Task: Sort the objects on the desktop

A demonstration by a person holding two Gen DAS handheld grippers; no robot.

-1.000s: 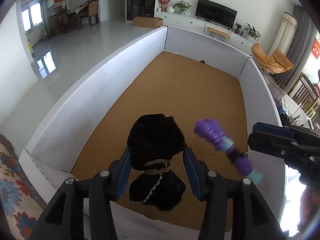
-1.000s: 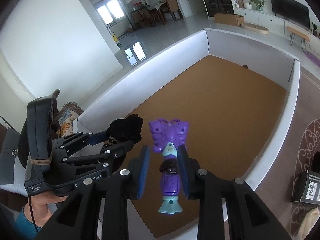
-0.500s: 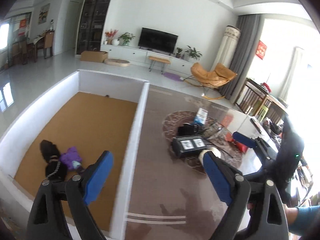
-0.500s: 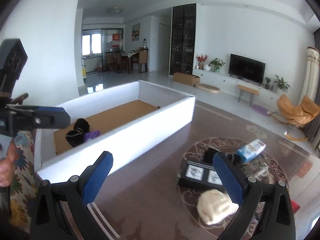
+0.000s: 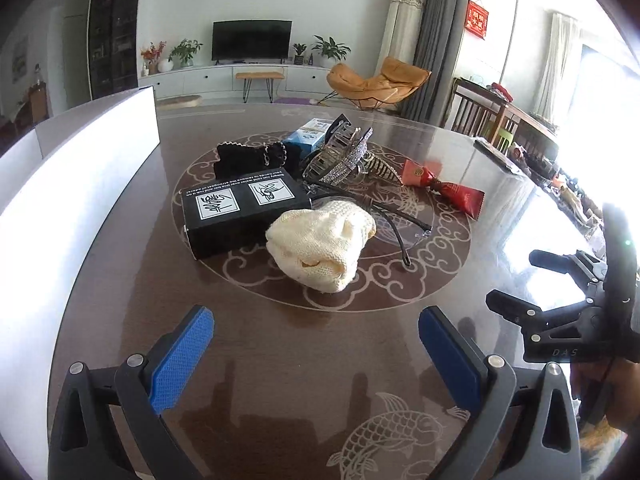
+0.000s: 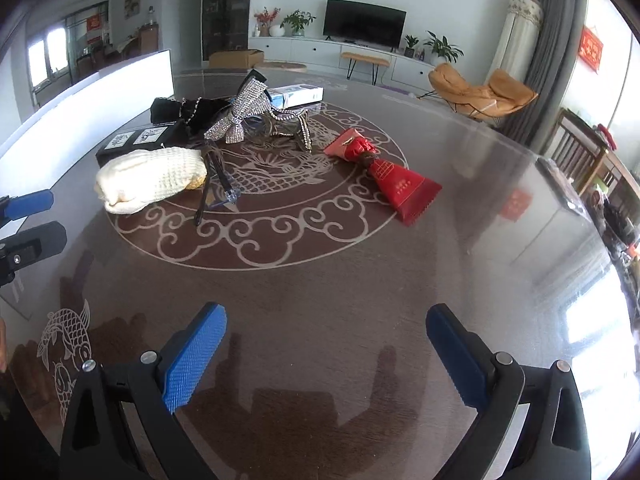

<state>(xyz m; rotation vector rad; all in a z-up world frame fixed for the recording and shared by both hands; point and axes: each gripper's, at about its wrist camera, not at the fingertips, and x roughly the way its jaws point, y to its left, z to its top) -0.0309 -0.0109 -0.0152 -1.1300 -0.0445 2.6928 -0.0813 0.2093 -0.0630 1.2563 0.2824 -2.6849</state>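
Both tools, left (image 5: 316, 354) and right (image 6: 326, 354), are spread wide and emptied since earlier; knit pouch (image 5: 322, 250) now seen at 12 o'clock on surface (image 5: 280, 360).

left gripper (image 5: 316, 356): black plastic arms, silver screws at the joints
left pads (image 5: 180, 360): blue, ribbed with a fine diamond grain
right gripper (image 6: 326, 356): same black frame, silver screw heads near each pad
right pads (image 6: 196, 360): blue, textured
right gripper side (image 5: 560, 332): pale letters "DAS" on the black body, small green light above them
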